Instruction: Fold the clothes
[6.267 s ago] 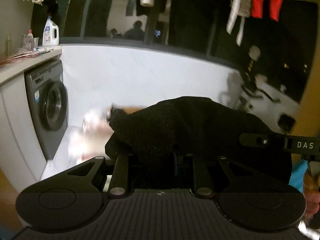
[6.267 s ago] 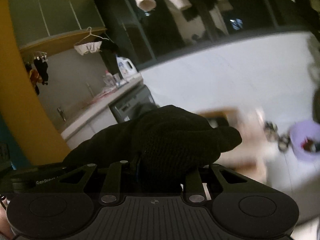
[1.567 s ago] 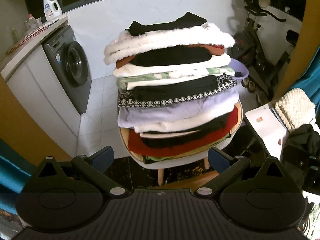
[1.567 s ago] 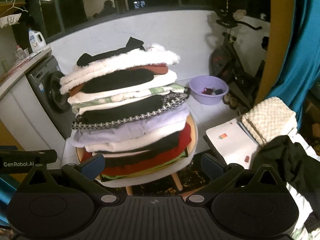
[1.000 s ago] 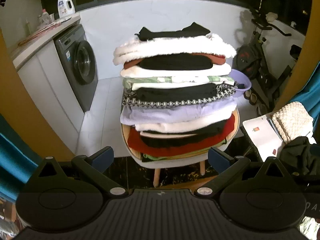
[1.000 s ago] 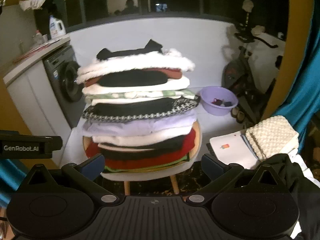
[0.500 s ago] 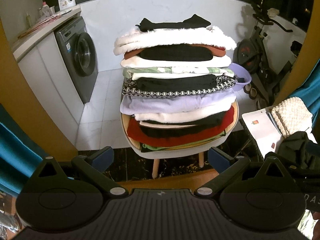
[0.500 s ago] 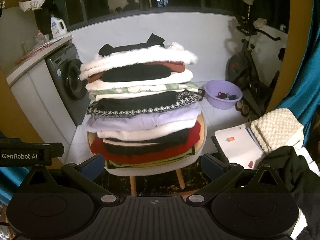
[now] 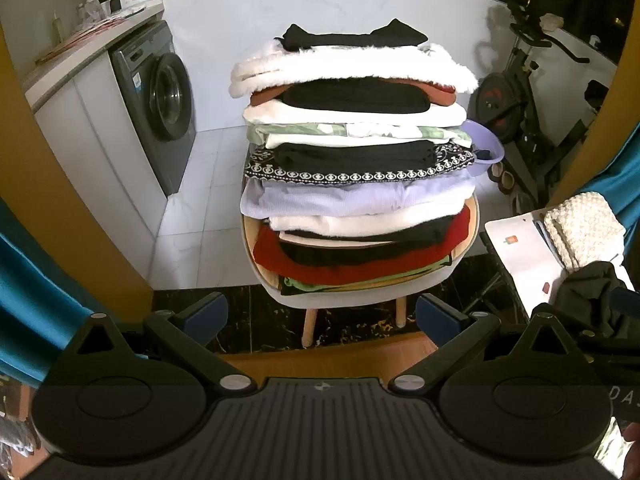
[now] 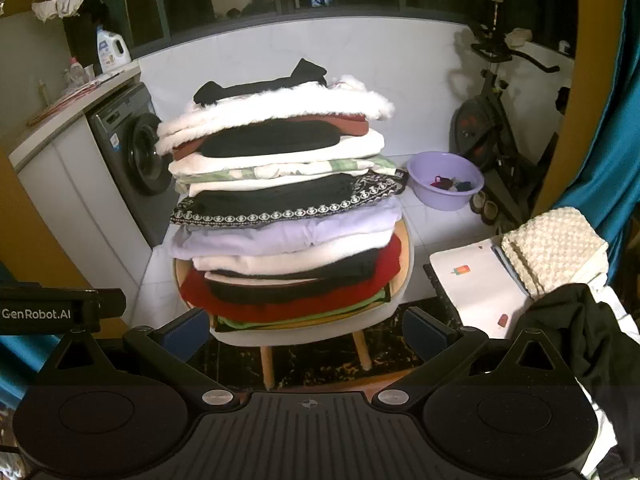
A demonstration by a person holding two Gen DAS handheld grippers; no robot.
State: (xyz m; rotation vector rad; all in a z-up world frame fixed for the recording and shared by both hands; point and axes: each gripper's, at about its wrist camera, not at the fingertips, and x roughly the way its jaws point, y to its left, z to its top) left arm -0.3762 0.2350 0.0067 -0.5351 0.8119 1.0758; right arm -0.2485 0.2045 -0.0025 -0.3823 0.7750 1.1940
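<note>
Black garment [image 9: 352, 39] now atop stack [image 9: 356, 184]

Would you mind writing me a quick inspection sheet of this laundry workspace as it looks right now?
Surface: round chair on wooden legs, seat fully covered.
Job's things: tall stack of folded clothes, black garment on top, leaning slightly; unfolded dark garment at right.
Clutter: white folder and cream knitted textile at right; purple basin on the floor.
Grippers: left gripper open, empty; right gripper open, empty; both back from the chair.
Cables: nothing seen.
Surroundings: washing machine, detergent bottle, exercise bike, teal curtain.
</note>
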